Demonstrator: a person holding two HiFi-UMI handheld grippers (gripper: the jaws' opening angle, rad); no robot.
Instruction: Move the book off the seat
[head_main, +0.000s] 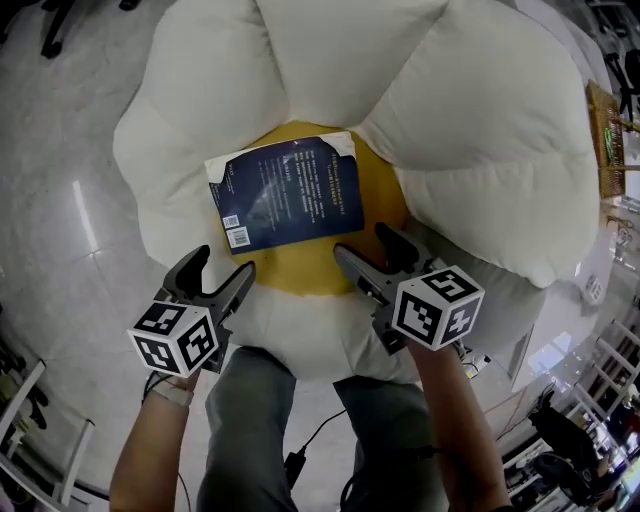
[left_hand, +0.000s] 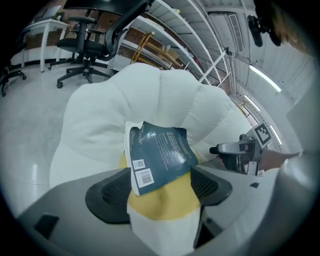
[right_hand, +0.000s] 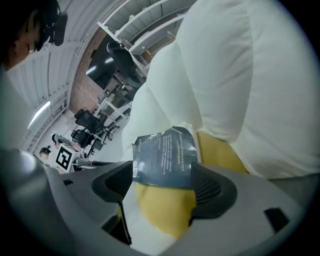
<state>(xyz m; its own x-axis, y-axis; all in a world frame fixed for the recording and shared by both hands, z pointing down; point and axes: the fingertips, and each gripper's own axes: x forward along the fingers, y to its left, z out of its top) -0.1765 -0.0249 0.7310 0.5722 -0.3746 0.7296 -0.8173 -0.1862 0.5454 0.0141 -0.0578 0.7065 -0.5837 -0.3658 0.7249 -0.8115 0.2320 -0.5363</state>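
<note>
seat: big flower-shaped cushion seat, fat white petals all round and a yellow centre. It sits on a shiny grey floor.

book: dark blue paperback, lying flat with its back cover up, on the yellow centre. It's a bit skewed, and its left edge runs out onto the white petal on that side. The barcode is at the near-left corner. White pages show at the far-right corner.

left gripper: the left gripper is over the near-left edge of the seat, pointing down toward the book. Its jaws are spread wide with nothing clamped. In the left gripper view the barcode corner of the book shows in the gap, but the pads aren't on it.

right gripper: the right gripper is over the near-right side of the yellow centre, just beside the book's near-right corner. Jaws gaping here too. In the right gripper view the book's near edge sits in the gap, with no pad pressing on it.

marker cubes: one on each gripper, left and right.

person: grey trouser legs stand at the near edge of the seat, with a bare forearm behind each gripper.

background: a black office chair stands past the seat in the left gripper view, in front of white shelving racks.
</note>
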